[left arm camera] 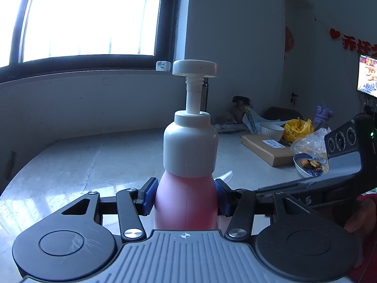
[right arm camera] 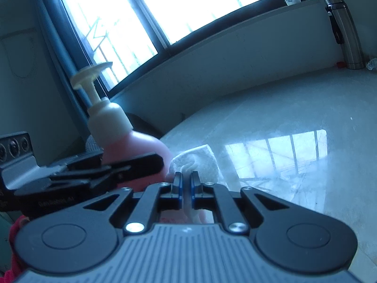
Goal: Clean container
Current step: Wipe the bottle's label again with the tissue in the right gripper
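The left gripper [left arm camera: 186,194] clamps the pink bottle [left arm camera: 186,202]; the right gripper [right arm camera: 186,184] pinches a white tissue [right arm camera: 200,162] against it. The bottle's base is hidden.

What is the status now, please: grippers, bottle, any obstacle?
Left gripper shut on bottle, upright. Right gripper shut on tissue, beside the bottle's side. Nothing between them.

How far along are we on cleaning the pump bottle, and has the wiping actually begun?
Done: the left gripper is clamped on the pink pump bottle, holding it upright above the table. In hand: the right gripper pinches a folded white tissue right beside the bottle's lower side; contact isn't clear. Left: wiping the body, white collar and pump head.
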